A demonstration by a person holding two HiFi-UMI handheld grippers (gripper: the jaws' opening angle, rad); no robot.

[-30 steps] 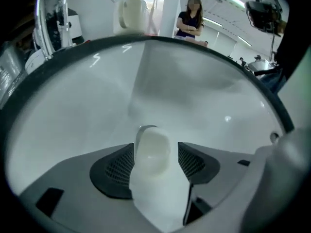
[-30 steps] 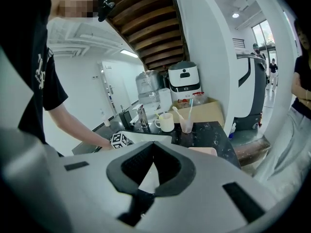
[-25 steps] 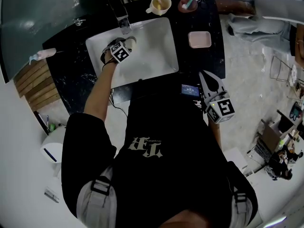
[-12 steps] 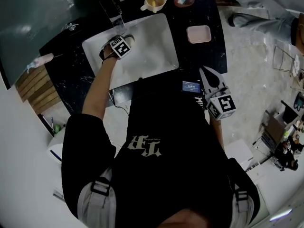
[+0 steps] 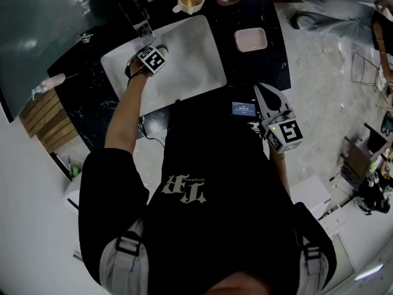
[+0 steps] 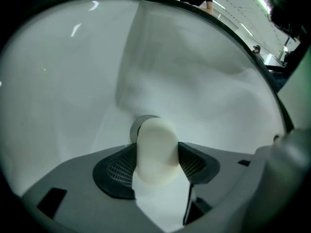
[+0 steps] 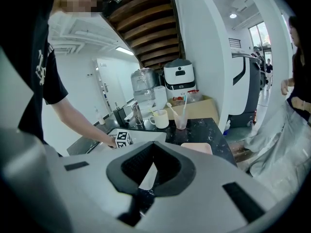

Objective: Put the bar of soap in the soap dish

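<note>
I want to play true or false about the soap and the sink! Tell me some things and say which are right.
1. The left hand-held gripper is shut on the bar of soap. True.
2. The bar of soap lies in the pink soap dish. False: the dish is empty, and the soap is held down in the white sink.
3. The right hand-held gripper holds a toothbrush. False: it is shut with nothing in it.
4. The soap dish sits on the black counter, right of the sink. True.
</note>
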